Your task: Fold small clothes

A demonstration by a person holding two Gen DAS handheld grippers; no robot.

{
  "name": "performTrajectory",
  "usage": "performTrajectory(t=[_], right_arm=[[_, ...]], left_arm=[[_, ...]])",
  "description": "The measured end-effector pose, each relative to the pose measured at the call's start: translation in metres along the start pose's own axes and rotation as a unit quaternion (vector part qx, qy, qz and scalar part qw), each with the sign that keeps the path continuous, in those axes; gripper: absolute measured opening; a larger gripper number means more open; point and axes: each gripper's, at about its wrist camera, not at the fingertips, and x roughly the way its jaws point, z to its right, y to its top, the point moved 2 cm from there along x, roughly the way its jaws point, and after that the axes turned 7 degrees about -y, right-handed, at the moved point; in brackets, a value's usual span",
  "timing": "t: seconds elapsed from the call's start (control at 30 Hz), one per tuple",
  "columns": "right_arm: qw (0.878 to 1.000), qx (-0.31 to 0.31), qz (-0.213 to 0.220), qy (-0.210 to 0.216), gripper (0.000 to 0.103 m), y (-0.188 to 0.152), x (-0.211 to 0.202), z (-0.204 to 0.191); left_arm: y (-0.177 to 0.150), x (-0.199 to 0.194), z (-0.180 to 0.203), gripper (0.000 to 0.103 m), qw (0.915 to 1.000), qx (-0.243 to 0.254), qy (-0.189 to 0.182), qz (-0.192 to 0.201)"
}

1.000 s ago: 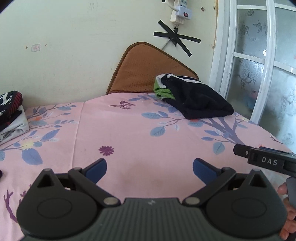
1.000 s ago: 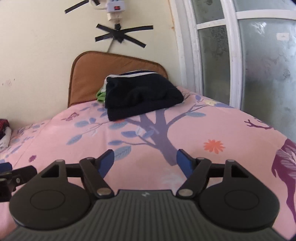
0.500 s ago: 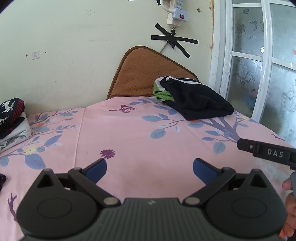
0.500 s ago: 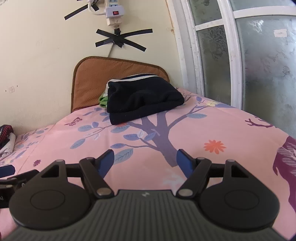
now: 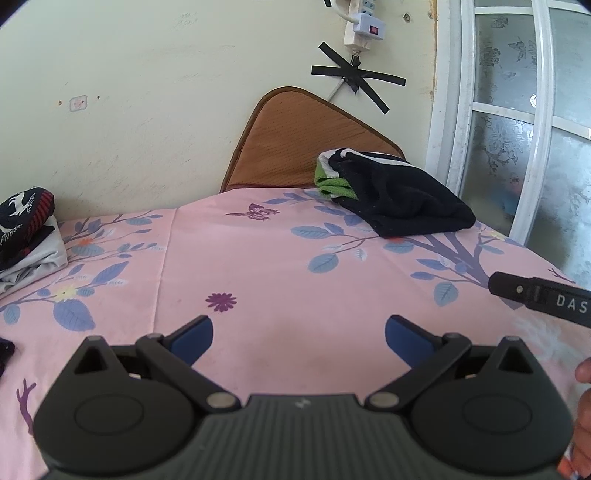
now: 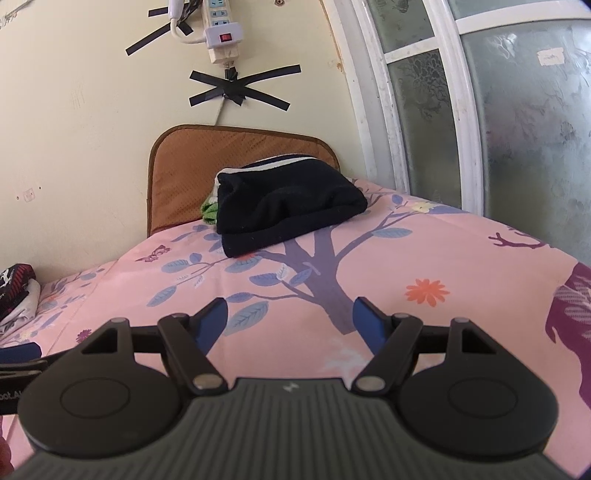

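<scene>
Ahead, folded clothes [image 6: 284, 201] lie well beyond both released claws.
Left claw [image 5: 299, 338], right claw [image 6: 290, 319] empty; perhaps a bed [image 5: 280, 266].

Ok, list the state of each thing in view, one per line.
Left claw: open, empty.
Right claw: open, empty.
Black garment: folded, lying on the green garment.
Pile at the left edge: folded clothes, stacked.
Pink sheet: spread flat.
Power strip: switch state unreadable.
</scene>
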Motion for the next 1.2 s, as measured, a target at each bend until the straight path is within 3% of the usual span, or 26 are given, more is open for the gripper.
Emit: performTrajectory(t=[0.4, 0.67, 0.9, 1.07, 1.2], right_arm=[[0.999, 0.037, 0.016, 0.025, 0.077, 0.002, -0.005, 0.011], [0.996, 0.079, -0.011, 0.026, 0.078, 0.004, 0.004, 0.022], [0.999, 0.041, -0.024, 0.012, 0.08, 0.0, -0.003, 0.009], [0.998, 0.026, -0.047, 0.038, 0.08, 0.015, -0.023, -0.002], [0.997, 0.0, -0.042, 0.057, 0.083, 0.036, -0.047, -0.01]], left_arm=[[0.0, -0.001, -0.001, 0.103, 1.0, -0.003, 0.002, 0.004], [-0.001, -0.006, 0.004, 0.103, 0.9998, 0.01, -0.004, 0.019], [0.0, -0.012, -0.001, 0.103, 0.9993, -0.004, -0.018, 0.033], [0.002, -0.016, -0.004, 0.103, 0.9991, -0.013, -0.02, 0.035], [0.011, -0.029, 0.0, 0.103, 0.9995, -0.006, 0.001, 0.031]])
